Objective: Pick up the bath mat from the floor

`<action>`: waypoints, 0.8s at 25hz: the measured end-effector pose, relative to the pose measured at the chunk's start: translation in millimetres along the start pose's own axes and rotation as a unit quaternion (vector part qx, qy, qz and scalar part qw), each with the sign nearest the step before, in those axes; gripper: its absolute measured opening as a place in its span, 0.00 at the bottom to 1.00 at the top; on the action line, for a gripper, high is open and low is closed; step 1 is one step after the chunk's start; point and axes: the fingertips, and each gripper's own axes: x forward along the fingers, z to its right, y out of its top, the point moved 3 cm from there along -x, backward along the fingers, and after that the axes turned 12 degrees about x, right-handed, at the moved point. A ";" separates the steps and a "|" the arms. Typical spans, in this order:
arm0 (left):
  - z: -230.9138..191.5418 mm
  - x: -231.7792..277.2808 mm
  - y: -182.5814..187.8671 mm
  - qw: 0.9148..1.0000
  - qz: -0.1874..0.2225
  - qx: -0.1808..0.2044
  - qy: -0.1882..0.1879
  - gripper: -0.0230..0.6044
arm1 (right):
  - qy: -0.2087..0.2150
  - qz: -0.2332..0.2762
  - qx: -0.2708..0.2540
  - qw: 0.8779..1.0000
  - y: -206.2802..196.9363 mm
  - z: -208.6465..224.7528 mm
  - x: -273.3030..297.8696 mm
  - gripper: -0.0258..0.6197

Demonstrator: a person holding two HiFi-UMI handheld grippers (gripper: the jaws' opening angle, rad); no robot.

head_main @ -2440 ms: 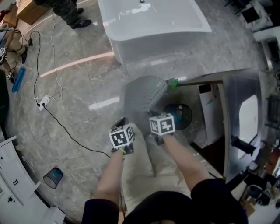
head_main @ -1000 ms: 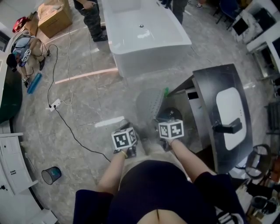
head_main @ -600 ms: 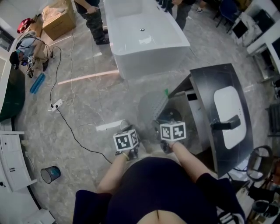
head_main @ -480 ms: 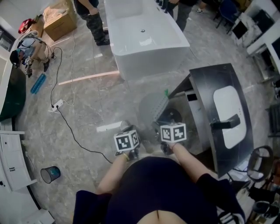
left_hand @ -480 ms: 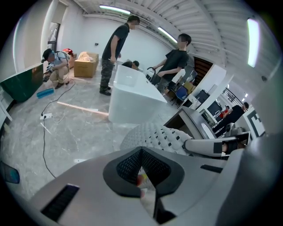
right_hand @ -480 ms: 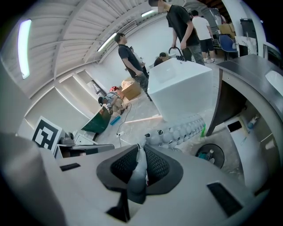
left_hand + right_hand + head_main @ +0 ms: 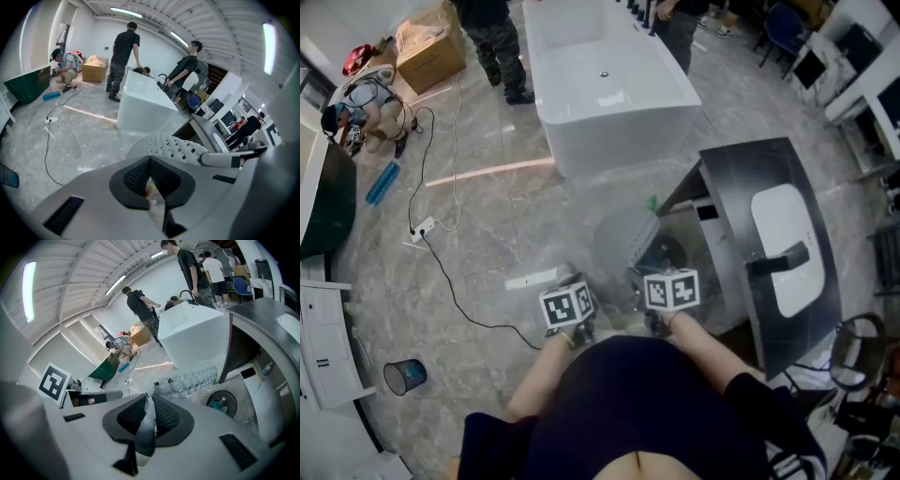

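The bath mat is a translucent grey sheet with rows of holes and suction bumps. It hangs off the floor between my two grippers, in front of the dark vanity. My left gripper is shut on the mat's near edge, which is pinched between its pads while the mat drapes away ahead. My right gripper is shut on the same edge further right; the mat's fold stands between its jaws and the mat sags beyond. The two grippers are close together at waist height.
A white bathtub stands ahead, with people beside it. The dark vanity with a white basin is on the right, a round bin under it. A cable and power strip cross the floor on the left, near a small bin.
The view has risen and the floor is farther below. The mat has come up with both grippers and looks smaller, hanging more gathered. Both grippers have stayed shut on its edge.
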 end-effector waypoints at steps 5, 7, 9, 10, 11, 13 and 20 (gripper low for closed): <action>2.1 -0.9 -3.9 1.000 -0.003 -0.002 -0.001 0.03 | 0.005 -0.005 0.000 1.000 -3.5 -1.4 0.5 0.12; 2.7 -0.9 -3.6 1.000 -0.003 -0.002 -0.002 0.03 | 0.006 -0.005 0.001 1.000 -3.6 -2.1 0.1 0.12; 2.5 -1.2 -3.0 1.000 -0.002 -0.001 -0.002 0.03 | 0.007 -0.005 0.000 1.000 -3.4 -3.1 0.2 0.12; 2.7 -1.3 -2.9 1.000 -0.002 -0.001 -0.002 0.03 | 0.007 -0.005 0.000 1.000 -3.3 -3.1 0.2 0.12; 3.2 -1.1 -2.8 1.000 -0.001 -0.001 -0.002 0.03 | 0.008 -0.005 0.001 1.000 -3.1 -2.4 0.1 0.12; 4.9 0.1 -2.4 1.000 0.001 -0.001 -0.003 0.03 | 0.009 -0.003 0.002 1.000 -2.0 0.0 -0.3 0.12; 3.2 -4.2 1.6 1.000 0.006 0.000 -0.002 0.03 | 0.010 0.001 0.001 1.000 2.3 -3.8 0.0 0.12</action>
